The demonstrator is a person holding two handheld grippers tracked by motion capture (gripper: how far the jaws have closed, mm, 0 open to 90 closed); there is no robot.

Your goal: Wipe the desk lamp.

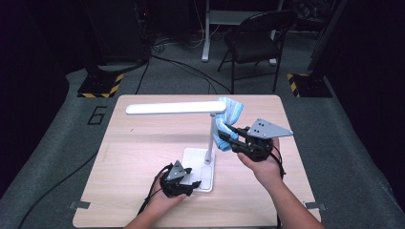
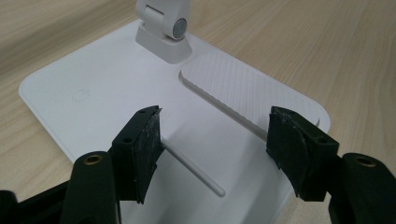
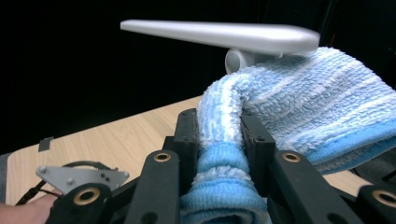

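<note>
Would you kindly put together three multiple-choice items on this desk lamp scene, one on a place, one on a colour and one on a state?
1. Where is the left gripper?
A. at the lamp's base
B. at the lamp's head
C. off the table

2. What colour is the cloth?
A. red
B. blue and white striped
C. plain black

3. How does the right gripper stand?
A. open and empty
B. shut on the cloth
C. shut on the lamp's post

Answers:
1 A: in the left gripper view its open jaws stand over the white lamp base.
2 B: the right gripper view shows pale blue and white bands of terry.
3 B: the jaws pinch a fold of cloth, which lies against the end of the lamp head.
</note>
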